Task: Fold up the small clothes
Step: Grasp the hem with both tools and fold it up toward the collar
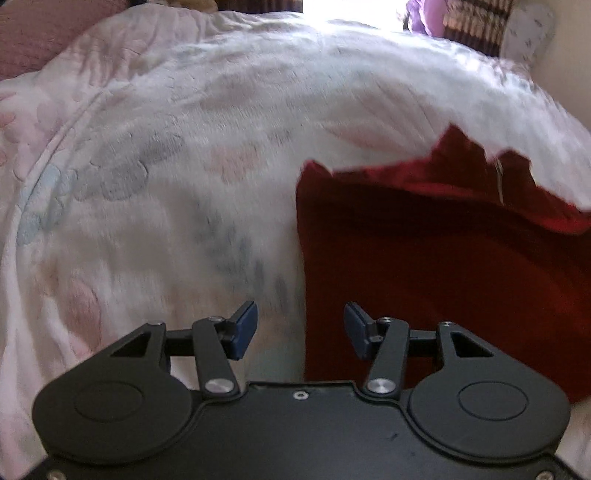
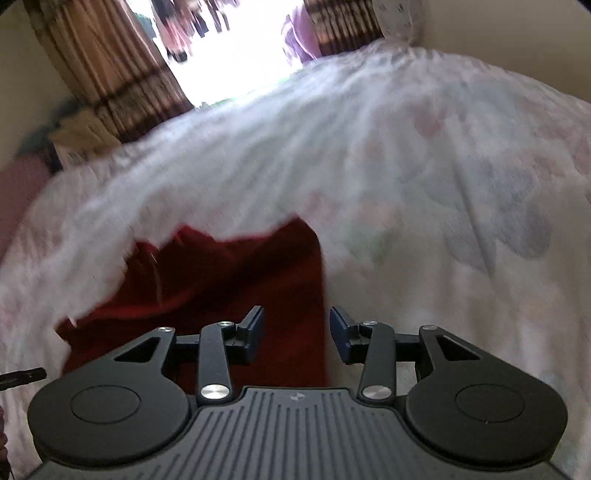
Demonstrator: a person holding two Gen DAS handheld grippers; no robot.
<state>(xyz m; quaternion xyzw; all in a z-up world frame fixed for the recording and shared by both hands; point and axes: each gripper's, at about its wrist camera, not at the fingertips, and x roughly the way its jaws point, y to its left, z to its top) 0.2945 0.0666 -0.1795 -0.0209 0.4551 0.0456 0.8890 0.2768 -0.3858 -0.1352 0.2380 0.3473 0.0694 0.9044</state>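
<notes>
Dark red garment lying flat on a bed, on a white quilted bedspread stitched with pale pink and grey-blue flower shapes. Straight near-vertical edge on one side; far end rumpled into jagged folds, with a thin pale thread or tag showing there. Kind of garment not clear; both views blurred.

In the left wrist view, spread across the right half of the frame, reaching down beside the tool body. Left tongs spread, blue pads apart, nothing pinched; left edge of the red cloth running right through the gap, right pad over the cloth, left pad over the bedspread. Contact between pads and fabric not discernible.

In the right wrist view, same garment at lower left, its straight right edge running down toward the gap. Right tongs also spread, nothing pinched; left pad over red cloth, right pad over white bedspread.

Farther out: brown striped curtains either side of a glaring bright opening at the head of the frame, a purple cloth hanging near the right curtain, cream wall at right. A pinkish-red textured cloth at the upper left corner of the left wrist view. A cardboard box beside the bed under the left curtain.
</notes>
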